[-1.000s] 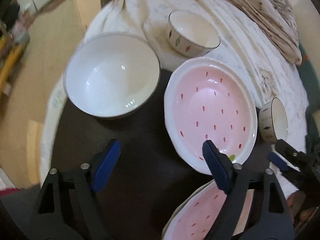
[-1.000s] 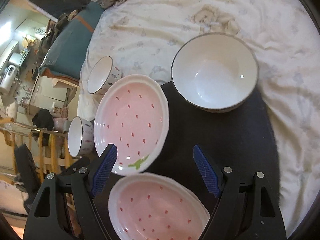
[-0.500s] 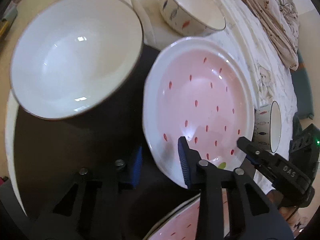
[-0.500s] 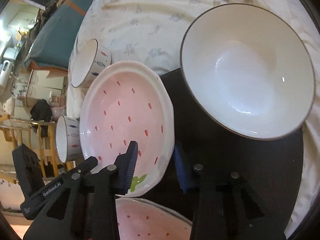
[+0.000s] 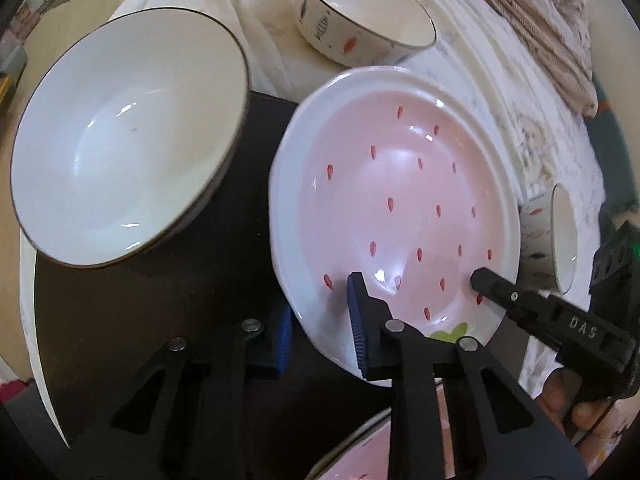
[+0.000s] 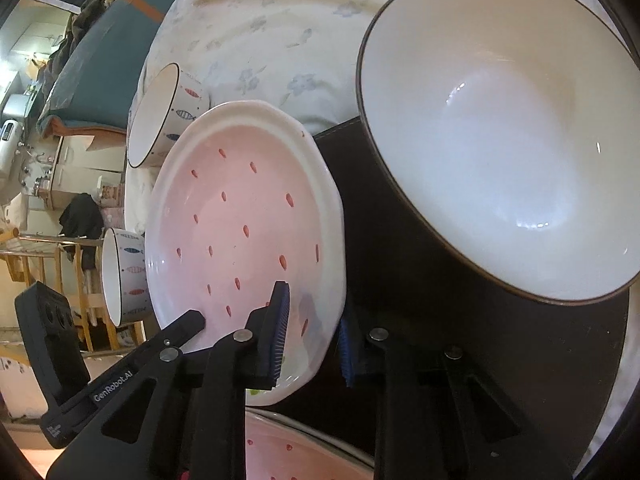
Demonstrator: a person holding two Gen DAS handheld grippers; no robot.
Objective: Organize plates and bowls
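Observation:
A pink strawberry-pattern plate [image 5: 400, 200] [image 6: 240, 220] lies on a black mat [image 5: 140, 320] beside a large white bowl [image 5: 120, 140] [image 6: 500, 140]. My left gripper [image 5: 320, 320] is closing on the plate's near rim, one blue pad inside the plate and the other under its edge. My right gripper [image 6: 314, 336] is closing the same way on the rim of that plate. Each wrist view shows the other gripper's black finger resting over the plate. A second pink plate [image 5: 352, 460] [image 6: 300, 452] shows partly at the bottom edge.
Two small fish-pattern bowls [image 5: 360, 28] [image 5: 556, 240] stand on the white printed sheet [image 5: 500, 92] beyond the plate, and they appear left of it in the right wrist view [image 6: 168, 120] [image 6: 124, 276]. A folded beige cloth [image 5: 540, 32] lies at the back.
Both grippers came down onto the pink plate. Their jaws went from wide apart to narrow around its rim. The plate and bowl now fill more of each view.

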